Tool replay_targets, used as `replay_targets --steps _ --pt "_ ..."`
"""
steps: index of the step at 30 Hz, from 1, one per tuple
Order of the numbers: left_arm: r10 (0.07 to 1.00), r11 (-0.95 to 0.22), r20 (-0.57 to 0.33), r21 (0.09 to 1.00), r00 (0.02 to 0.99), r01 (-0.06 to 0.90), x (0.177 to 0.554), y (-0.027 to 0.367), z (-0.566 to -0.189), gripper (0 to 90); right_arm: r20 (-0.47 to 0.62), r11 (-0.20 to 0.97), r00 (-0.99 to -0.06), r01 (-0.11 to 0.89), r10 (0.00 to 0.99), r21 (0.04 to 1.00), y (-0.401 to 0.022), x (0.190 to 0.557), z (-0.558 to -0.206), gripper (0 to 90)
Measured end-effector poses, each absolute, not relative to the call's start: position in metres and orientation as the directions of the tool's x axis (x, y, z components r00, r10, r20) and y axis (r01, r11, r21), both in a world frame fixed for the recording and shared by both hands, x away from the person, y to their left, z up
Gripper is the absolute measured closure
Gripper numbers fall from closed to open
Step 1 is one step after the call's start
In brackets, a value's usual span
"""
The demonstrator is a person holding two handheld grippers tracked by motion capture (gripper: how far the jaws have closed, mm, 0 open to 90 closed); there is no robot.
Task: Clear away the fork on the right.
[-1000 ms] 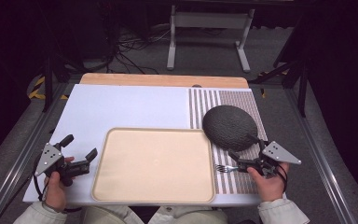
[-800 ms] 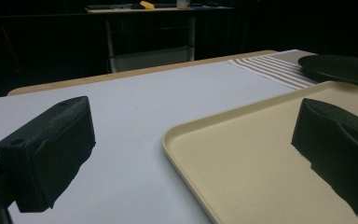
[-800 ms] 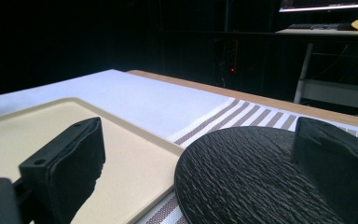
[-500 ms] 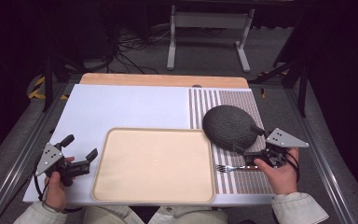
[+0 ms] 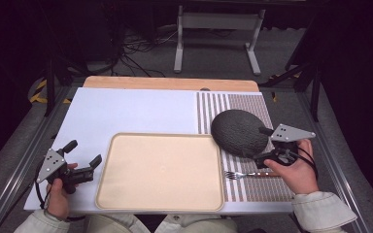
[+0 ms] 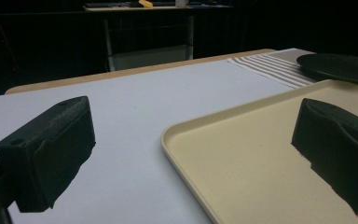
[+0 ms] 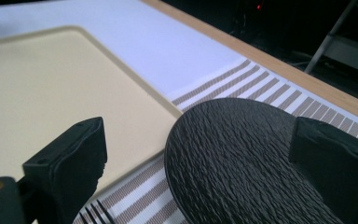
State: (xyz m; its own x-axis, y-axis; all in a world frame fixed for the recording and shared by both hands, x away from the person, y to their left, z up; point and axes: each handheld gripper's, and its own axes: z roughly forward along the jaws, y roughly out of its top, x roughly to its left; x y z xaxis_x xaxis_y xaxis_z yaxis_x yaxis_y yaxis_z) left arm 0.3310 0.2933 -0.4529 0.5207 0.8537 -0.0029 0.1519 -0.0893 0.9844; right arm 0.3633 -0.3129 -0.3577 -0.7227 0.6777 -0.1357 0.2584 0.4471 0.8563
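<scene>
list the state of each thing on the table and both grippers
tray: empty, flat on the table
plate: empty, on the striped mat
fork: lying on the mat, not held
left gripper: open, holding nothing
right gripper: open, at the plate's edge

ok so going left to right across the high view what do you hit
left gripper → beige tray → fork → right gripper
</scene>
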Motion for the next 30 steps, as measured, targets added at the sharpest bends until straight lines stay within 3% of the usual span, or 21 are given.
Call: replay_targets --steps 30 --pt "0.851 -0.09 -0.006 0.984 0.525 0.156 0.331 0.293 -0.454 0.0 -0.202 0.82 -0.874 0.301 0.441 0.488 -0.289 0.392 -0.348 6.8"
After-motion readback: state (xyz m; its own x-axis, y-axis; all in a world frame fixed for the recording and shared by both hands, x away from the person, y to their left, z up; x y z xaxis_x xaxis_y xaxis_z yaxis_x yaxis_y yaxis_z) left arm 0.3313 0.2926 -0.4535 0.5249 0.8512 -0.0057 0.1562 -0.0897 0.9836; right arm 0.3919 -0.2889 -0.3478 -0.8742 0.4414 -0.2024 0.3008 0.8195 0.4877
